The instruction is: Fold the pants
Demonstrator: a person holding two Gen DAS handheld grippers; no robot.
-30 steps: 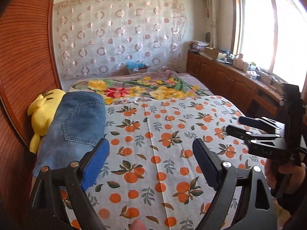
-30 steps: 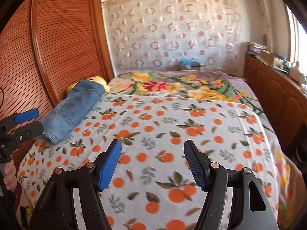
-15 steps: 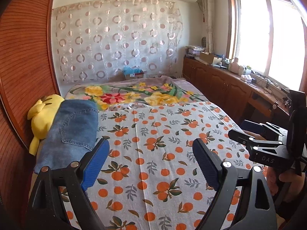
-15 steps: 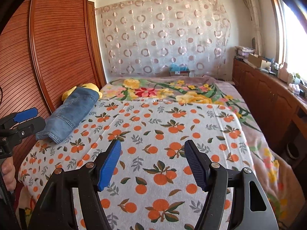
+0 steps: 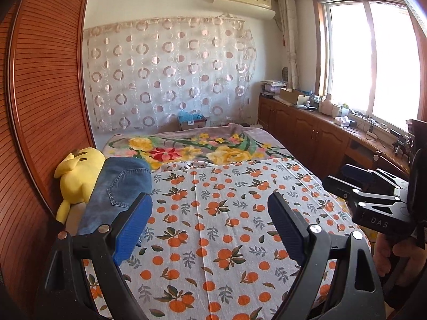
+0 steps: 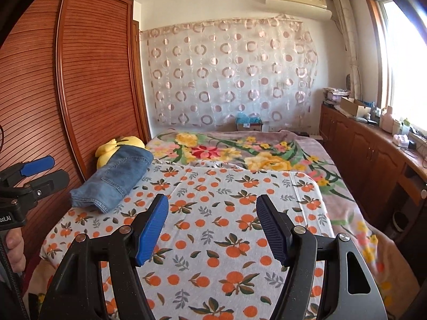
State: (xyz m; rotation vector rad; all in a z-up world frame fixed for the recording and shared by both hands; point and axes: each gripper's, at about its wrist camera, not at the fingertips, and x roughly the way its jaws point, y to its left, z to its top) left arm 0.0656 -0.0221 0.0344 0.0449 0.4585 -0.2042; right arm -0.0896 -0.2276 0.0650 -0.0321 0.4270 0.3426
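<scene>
The folded pants [image 6: 114, 181] lie at the left edge of the bed [image 6: 240, 213], long axis running away toward the yellow plush toy [image 5: 80, 176], apparently nearer the left claw [image 5: 210, 226] than the right claw [image 6: 212, 229]; both claws are spread and empty.

— Left tongs [image 5: 209, 222]?
— Wide apart, empty, tilted slightly down.
— Right tongs [image 6: 212, 225]?
— Same: spread, gripping nothing, held level with the left.
— Hands?
— One [image 6: 14, 250] wrapped round each handle.
</scene>
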